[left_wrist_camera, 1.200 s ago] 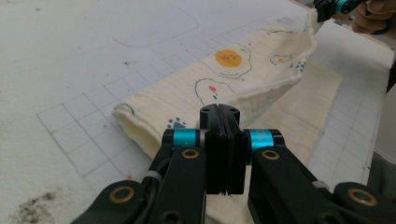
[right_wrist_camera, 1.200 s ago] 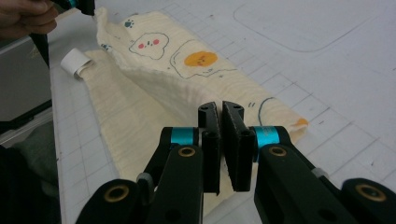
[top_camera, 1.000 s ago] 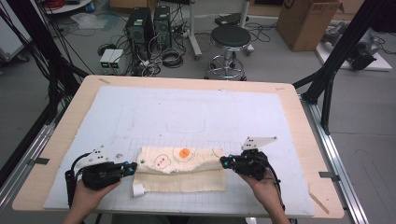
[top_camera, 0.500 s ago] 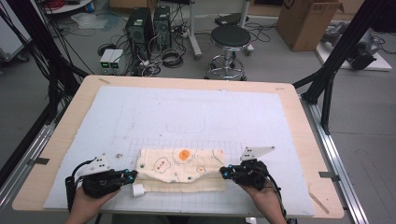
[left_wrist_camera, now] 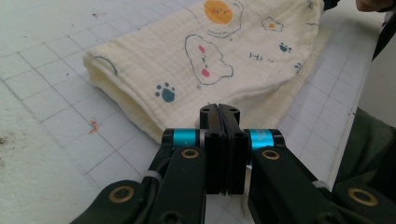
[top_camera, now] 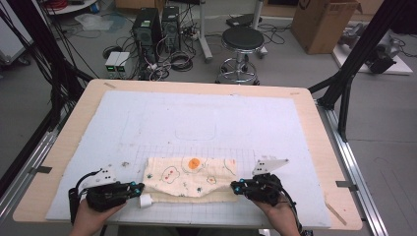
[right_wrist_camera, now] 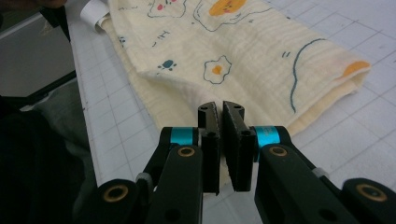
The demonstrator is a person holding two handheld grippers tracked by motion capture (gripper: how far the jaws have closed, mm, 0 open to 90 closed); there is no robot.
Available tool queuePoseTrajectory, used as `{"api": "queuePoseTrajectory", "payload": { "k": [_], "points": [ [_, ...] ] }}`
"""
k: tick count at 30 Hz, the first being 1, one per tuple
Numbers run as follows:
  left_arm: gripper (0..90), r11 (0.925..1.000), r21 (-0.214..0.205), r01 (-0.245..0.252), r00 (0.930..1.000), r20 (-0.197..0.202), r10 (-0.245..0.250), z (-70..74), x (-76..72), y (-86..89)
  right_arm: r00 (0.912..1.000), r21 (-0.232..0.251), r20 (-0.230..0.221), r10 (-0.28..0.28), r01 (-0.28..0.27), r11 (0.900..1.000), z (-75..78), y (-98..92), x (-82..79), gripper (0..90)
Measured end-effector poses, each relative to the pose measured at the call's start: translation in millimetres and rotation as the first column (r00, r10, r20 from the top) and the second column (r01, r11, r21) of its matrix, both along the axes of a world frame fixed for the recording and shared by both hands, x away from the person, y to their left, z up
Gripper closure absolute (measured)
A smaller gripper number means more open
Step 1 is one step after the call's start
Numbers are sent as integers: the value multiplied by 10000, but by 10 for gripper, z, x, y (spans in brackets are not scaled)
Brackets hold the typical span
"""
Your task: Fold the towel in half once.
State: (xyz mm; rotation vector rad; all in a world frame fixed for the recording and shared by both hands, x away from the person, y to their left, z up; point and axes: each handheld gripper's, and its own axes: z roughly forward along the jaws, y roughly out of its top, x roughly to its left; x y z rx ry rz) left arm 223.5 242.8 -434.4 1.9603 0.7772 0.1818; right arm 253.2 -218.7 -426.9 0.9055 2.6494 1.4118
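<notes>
A cream cloth [top_camera: 189, 177] printed with fried eggs, clouds and paw marks lies folded on the gridded white mat [top_camera: 221, 123], near the table's front edge. My left gripper [top_camera: 140, 188] is at the cloth's near left corner, its jaws pressed together on the thin lower edge [left_wrist_camera: 219, 109]. A white label [top_camera: 146, 200] sticks out just beside it. At the near right corner my right gripper [top_camera: 235, 187] is shut on the cloth's edge, with cream fabric showing between its jaws [right_wrist_camera: 220, 106]. The folded cloth [right_wrist_camera: 233, 51] spreads out beyond them.
The mat covers a wooden table [top_camera: 69, 147], whose front edge is close behind both hands. On the floor beyond the table stand a black stool [top_camera: 242, 39], computer towers [top_camera: 156, 29] with cables and a cardboard box [top_camera: 322, 24]. Black frame posts [top_camera: 354, 69] flank the table.
Both grippers have come back toward the table's front edge and slightly lower, staying at the cloth's two near corners. The cloth's top fold has barely shifted.
</notes>
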Motion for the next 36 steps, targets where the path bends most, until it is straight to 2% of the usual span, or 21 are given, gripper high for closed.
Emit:
{"api": "queuePoseTrajectory", "payload": {
  "k": [10,13,16,17,18,19,21,24,25,28,32,36],
  "points": [
    [885,10000,-42,-34,10000,-2,34,3,-36,24,9999,-91,-53,125,-126,9999,-11,6,-63,857],
    [885,10000,-10,48,10000,4,-48,5,-49,28,9999,24,-10,139,-139,9999,0,-3,-81,857],
    [884,9999,47,116,9999,-17,-116,3,-66,29,9998,-57,-8,187,-187,9998,-12,0,-106,856],
    [884,9999,17,141,9999,-38,-141,2,-74,27,9997,-89,-111,239,-240,9997,-12,1,-118,856],
    [882,9997,-72,240,9997,-85,-240,1,-82,26,9997,-100,-13,259,-259,9996,-19,-2,-117,850],
    [864,9994,-100,334,9994,-88,-335,4,-83,32,9996,-86,-8,285,-285,9996,-20,-7,-118,830],
    [759,9985,-286,460,9987,-186,-466,12,-85,39,9995,61,-108,307,-306,9995,-7,-23,-118,753],
    [671,9971,-504,565,9983,-106,-571,41,-97,40,9987,459,-213,456,-446,9980,41,-45,-136,702],
    [666,9961,-650,589,9982,-101,-597,48,-94,30,9987,550,-141,494,-485,9973,57,-45,-138,694],
    [667,9965,-528,642,9979,13,-642,64,-49,-29,9985,617,-88,542,-536,9967,81,-4,-117,695],
    [699,9962,-542,676,9977,24,-676,69,21,-127,9974,353,-176,704,-697,9969,39,112,-48,732],
    [775,9964,-257,805,9968,8,-805,46,63,-196,9955,-93,-386,869,-873,9961,-37,186,1,757]
  ]
}}
